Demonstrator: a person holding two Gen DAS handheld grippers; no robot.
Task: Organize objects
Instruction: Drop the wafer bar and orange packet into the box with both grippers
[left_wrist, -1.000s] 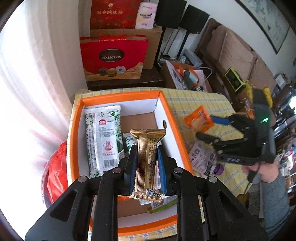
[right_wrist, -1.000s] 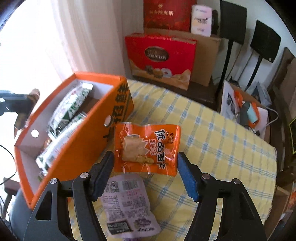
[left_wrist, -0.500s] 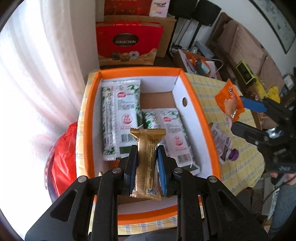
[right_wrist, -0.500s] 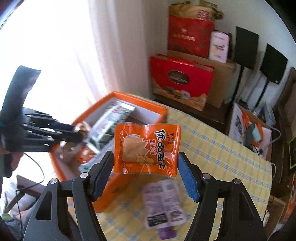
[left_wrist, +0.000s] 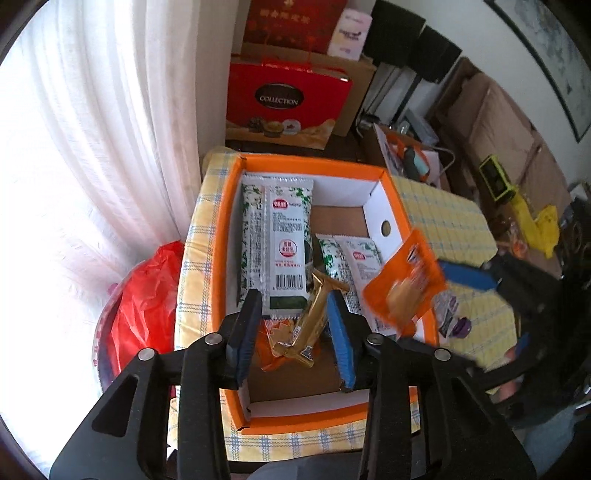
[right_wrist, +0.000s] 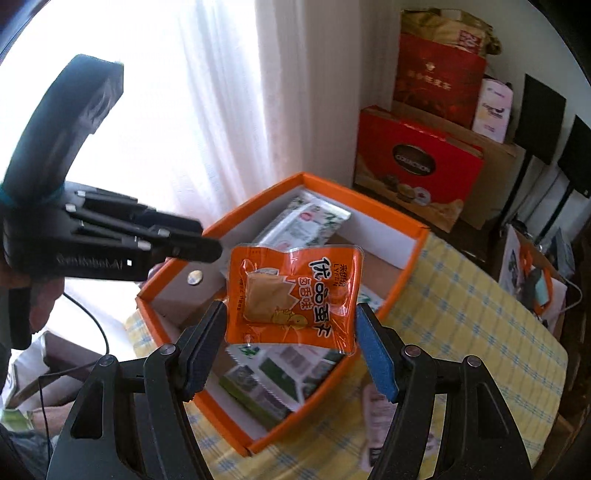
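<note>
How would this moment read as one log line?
left gripper: jaws just opened, gold bar dropping into orange box | right gripper: holds orange packet over box

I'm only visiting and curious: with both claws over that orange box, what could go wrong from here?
The left gripper has just been opening, and the gold bar tilts loose between its jaws, so it may land crooked on the packets. The right gripper holds the orange packet by its edges; it might slip. The two grippers are close and could bump.
</note>
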